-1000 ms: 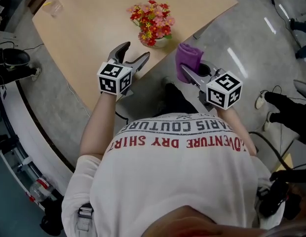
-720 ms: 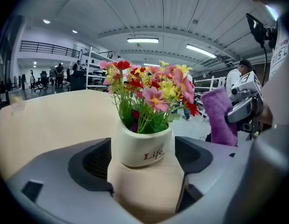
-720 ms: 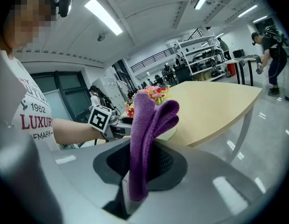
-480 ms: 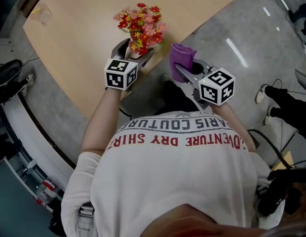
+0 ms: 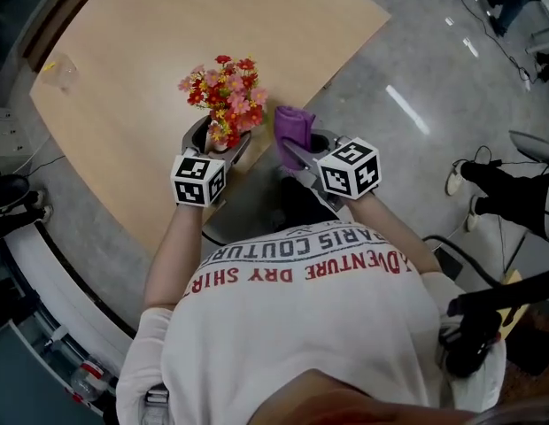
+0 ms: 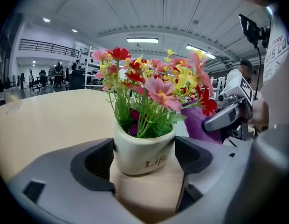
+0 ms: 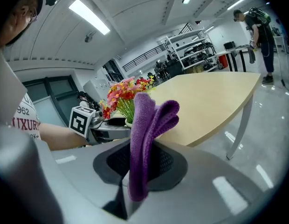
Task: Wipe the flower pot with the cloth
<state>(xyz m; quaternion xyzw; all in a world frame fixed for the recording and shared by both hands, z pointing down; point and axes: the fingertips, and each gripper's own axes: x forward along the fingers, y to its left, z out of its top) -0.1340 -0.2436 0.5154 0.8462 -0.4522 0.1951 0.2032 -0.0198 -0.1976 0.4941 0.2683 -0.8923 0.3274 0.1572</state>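
Note:
A small white flower pot with red, pink and yellow flowers stands near the front edge of the wooden table. My left gripper reaches around it. In the left gripper view the pot sits between the two pads, which stand close at its sides. These jaws have just been opening and I see no squeeze on the pot. My right gripper is shut on a folded purple cloth, held upright just right of the pot and off the table edge. The cloth sticks up from the closed jaws.
A clear plastic cup stands at the table's far left corner. The table edge runs diagonally just right of the pot, with grey floor beyond. Someone's dark shoes and legs are on the floor at the right. Cables lie on the floor at the left.
My left gripper went forward with wider jaws and now stands around the pot. My right gripper carried the cloth closer to the pot's right side.

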